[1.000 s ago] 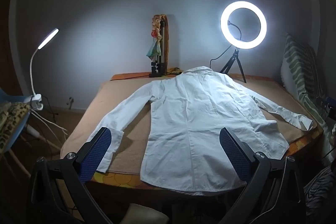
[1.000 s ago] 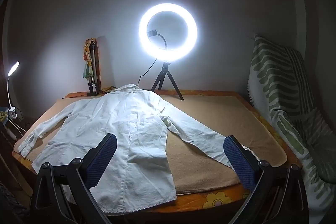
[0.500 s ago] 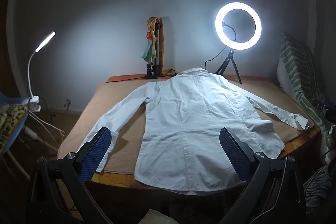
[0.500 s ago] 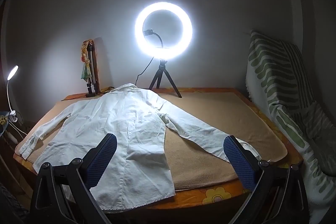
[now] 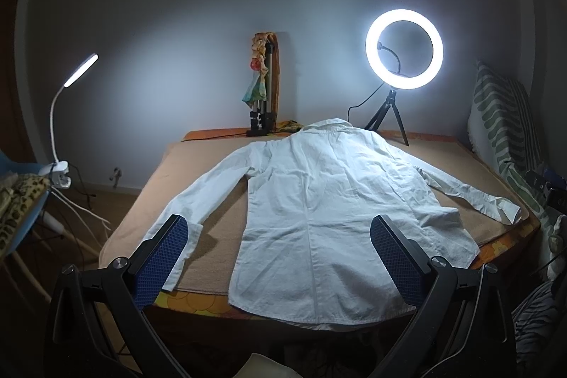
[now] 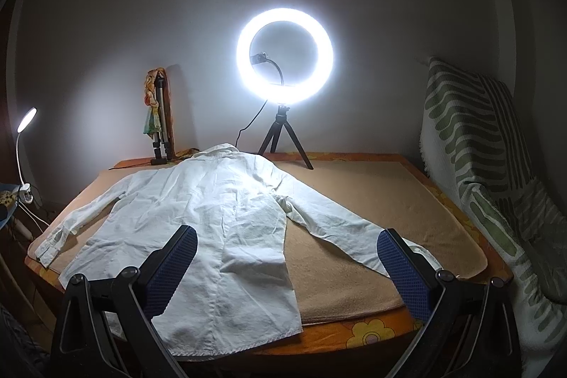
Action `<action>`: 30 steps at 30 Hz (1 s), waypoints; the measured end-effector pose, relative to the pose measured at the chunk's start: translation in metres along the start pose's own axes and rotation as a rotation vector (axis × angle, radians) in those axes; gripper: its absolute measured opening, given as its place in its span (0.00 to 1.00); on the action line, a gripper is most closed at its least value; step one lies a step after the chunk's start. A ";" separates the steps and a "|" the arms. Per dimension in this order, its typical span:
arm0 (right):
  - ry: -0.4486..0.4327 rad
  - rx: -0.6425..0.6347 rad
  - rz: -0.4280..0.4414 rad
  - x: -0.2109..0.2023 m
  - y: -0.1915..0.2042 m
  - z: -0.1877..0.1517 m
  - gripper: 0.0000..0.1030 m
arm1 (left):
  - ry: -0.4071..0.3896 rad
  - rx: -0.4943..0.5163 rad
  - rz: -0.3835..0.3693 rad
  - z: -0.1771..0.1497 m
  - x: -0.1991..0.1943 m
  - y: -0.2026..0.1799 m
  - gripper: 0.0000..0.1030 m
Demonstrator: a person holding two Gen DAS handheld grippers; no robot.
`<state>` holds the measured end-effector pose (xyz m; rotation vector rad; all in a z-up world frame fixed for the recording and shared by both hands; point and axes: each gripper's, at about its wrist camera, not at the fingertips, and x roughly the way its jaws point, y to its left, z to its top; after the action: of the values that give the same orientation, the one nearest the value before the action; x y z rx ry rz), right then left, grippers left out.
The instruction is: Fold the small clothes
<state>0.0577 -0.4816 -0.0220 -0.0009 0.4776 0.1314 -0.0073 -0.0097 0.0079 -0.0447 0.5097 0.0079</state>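
Dim grey wall is closing off the far end of the room, and the ring light on its small tripod is standing in front of it, glowing over the far edge of the table. You are looking across a tan mat that is covering most of the tabletop, with an orange flowered cover showing at the near rim.

Lying spread flat on the mat, below and in front of the ring light, is the white shirt; its collar is pointing toward the tripod's feet and its hem is hanging slightly over the near edge of the table. Both sleeves are stretching outward, one reaching away from the ring light toward the desk lamp, the other running to the near corner by the green striped cloth.

Left of the ring light, a folded tripod with a small doll is leaning against the wall. The desk lamp is shining well to the left of that, clipped beyond the table's edge.

You are holding your left gripper above the near edge with its blue pads spread wide, gripping nothing. Your right gripper is hovering likewise, its fingers wide apart and empty, with the shirt's near sleeve showing between them.
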 end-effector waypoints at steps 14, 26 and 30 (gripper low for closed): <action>0.000 -0.003 0.007 0.001 0.002 -0.002 1.00 | -0.003 0.000 0.001 -0.002 -0.001 0.001 1.00; 0.002 -0.005 0.012 0.001 0.004 -0.001 1.00 | -0.002 -0.002 -0.001 -0.001 0.002 0.001 1.00; 0.001 -0.004 0.013 0.001 0.004 -0.001 1.00 | 0.000 -0.003 -0.001 -0.001 0.002 0.001 1.00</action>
<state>0.0580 -0.4778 -0.0234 -0.0016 0.4781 0.1452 -0.0062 -0.0090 0.0063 -0.0481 0.5094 0.0082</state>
